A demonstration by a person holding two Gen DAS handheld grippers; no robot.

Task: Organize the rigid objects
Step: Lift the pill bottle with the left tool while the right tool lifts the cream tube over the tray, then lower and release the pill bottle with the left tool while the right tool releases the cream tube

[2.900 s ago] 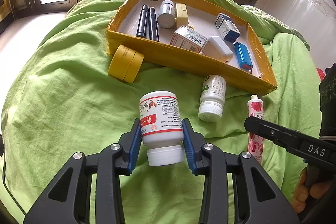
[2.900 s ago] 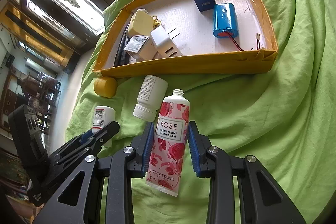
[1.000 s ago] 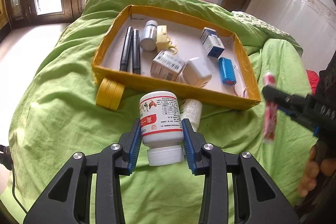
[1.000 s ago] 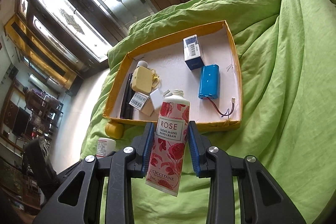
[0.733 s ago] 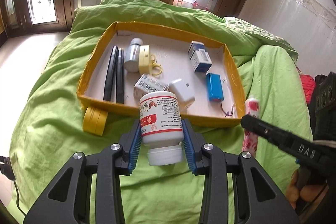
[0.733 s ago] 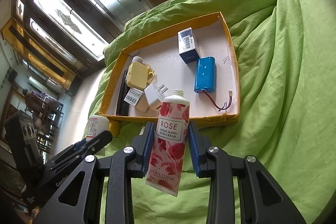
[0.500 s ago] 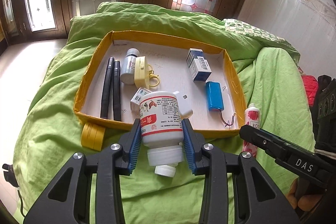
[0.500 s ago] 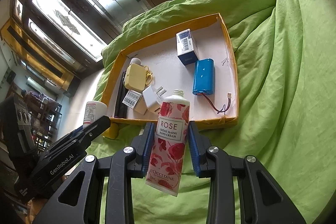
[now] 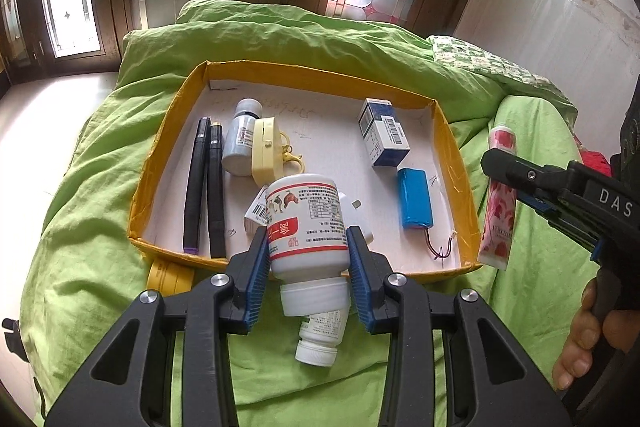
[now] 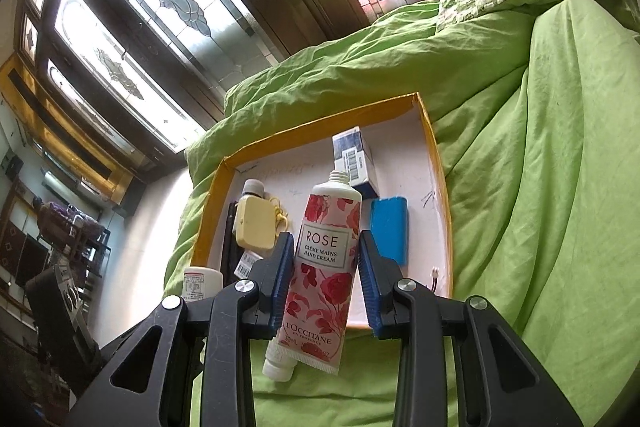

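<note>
My left gripper [image 9: 307, 245] is shut on a white pill bottle [image 9: 306, 223] with a red label, held cap toward me above the near wall of the yellow tray [image 9: 458, 163]. My right gripper [image 10: 323, 251] is shut on a pink rose hand-cream tube [image 10: 324, 267], hanging in the air over the tray's near right corner; the same tube [image 9: 498, 199] shows in the left wrist view just right of the tray. A second white bottle [image 9: 322, 337] and a yellow round tin [image 9: 168, 277] lie on the green blanket in front of the tray.
Inside the tray lie two black pens [image 9: 204, 183], a grey bottle [image 9: 240, 143], a pale yellow case [image 9: 266, 151], a blue-white box [image 9: 384, 137], a blue battery pack [image 9: 415, 197] and a white plug partly hidden by my bottle. Green bedding [image 10: 540, 167] surrounds it; windows stand behind.
Both grippers rose and moved toward the tray with their loads. The pill bottle now hangs over the tray's near wall, and the cream tube has come in over its right corner.
</note>
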